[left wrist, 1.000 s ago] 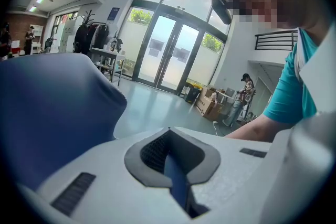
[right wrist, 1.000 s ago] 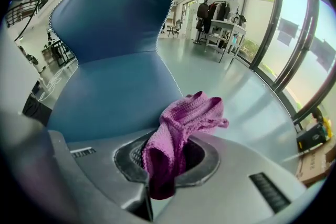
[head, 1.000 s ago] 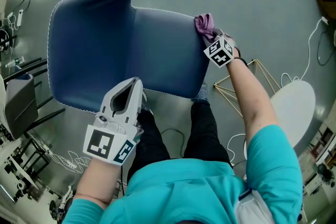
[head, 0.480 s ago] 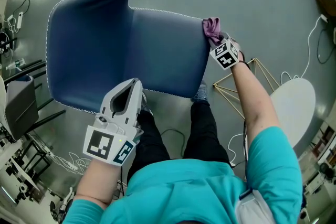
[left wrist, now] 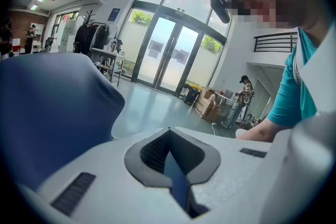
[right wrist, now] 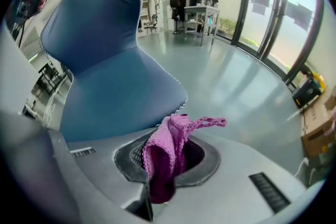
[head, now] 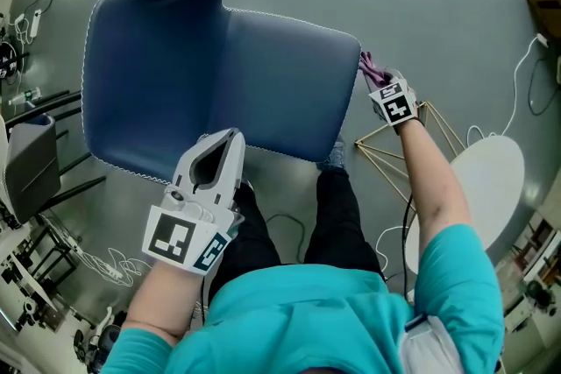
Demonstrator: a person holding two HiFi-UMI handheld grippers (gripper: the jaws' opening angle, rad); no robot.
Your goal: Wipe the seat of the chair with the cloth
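1. Right gripper view: our right gripper [right wrist: 167, 165] is clamped on the pink cloth [right wrist: 176, 131], which bunches up between the jaws.
2. Head view: a second ago the cloth lay on the far right corner. Now it is just right of the chair seat [head: 280, 83], over the floor [head: 421, 4].
3. Left gripper [head: 215, 158]: jaws together, empty, at the seat's near edge.
4. We judge this stroke finished. Another pass means bringing the cloth back onto the seat.
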